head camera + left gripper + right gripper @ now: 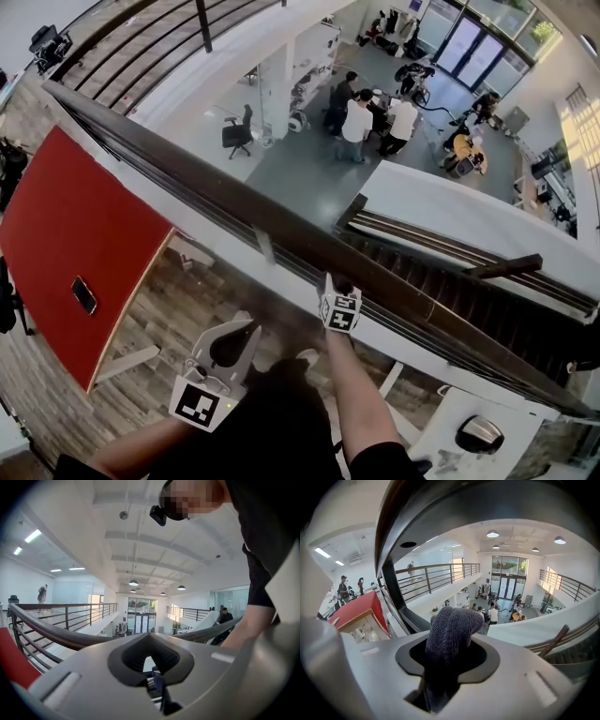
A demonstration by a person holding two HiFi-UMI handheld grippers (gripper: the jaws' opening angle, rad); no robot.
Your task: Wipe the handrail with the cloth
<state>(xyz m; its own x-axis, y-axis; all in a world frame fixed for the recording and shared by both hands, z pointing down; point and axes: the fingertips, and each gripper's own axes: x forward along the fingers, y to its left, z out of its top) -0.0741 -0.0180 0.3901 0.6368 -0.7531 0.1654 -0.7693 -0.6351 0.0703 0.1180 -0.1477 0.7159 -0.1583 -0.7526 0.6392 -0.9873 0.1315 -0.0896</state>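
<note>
At the balcony edge, right gripper point(333, 286) meets the dark, smooth handrail point(234, 199). Its fingers pinch a bunched grey knitted cloth point(447, 637), seen only in the right gripper view; rail contact is probably there but unclear. Left gripper point(249, 332) hangs below with its fingers closed, empty. Flat red counter point(66, 234) stands left.

I see a dark grey, knit-textured cloth point(449, 630) and a dark brown handrail point(234, 202). The left gripper point(247, 332) and right gripper point(333, 281) are pale grey with black inner pads, and both carry black-and-white square markers point(340, 312). The table point(75, 225) is red, and the floor point(150, 337) is brown wood planks.
</note>
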